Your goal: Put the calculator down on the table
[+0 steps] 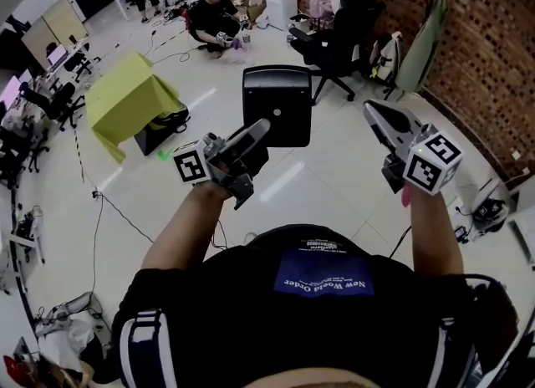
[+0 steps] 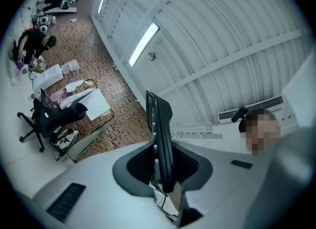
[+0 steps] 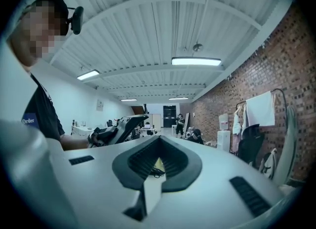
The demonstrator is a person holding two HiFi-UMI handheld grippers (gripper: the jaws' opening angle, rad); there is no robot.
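Left gripper (image 1: 257, 132) is clamped on the lower edge of the black calculator (image 1: 277, 102). Right gripper (image 1: 374, 112) is closed and empty.

Readable upside down on blue patch (image 1: 323, 276) of black shirt (image 1: 242, 319): "New World Order". From right gripper view, only "Order" legible there. Smaller print above too blurred to read.

An office with swivel chairs (image 1: 338, 39) and desks (image 1: 54, 27).

the person wears a black short-sleeved shirt (image 1: 251, 324) with a blue chest patch (image 1: 322, 276) and white sleeve stripes (image 1: 140, 338).
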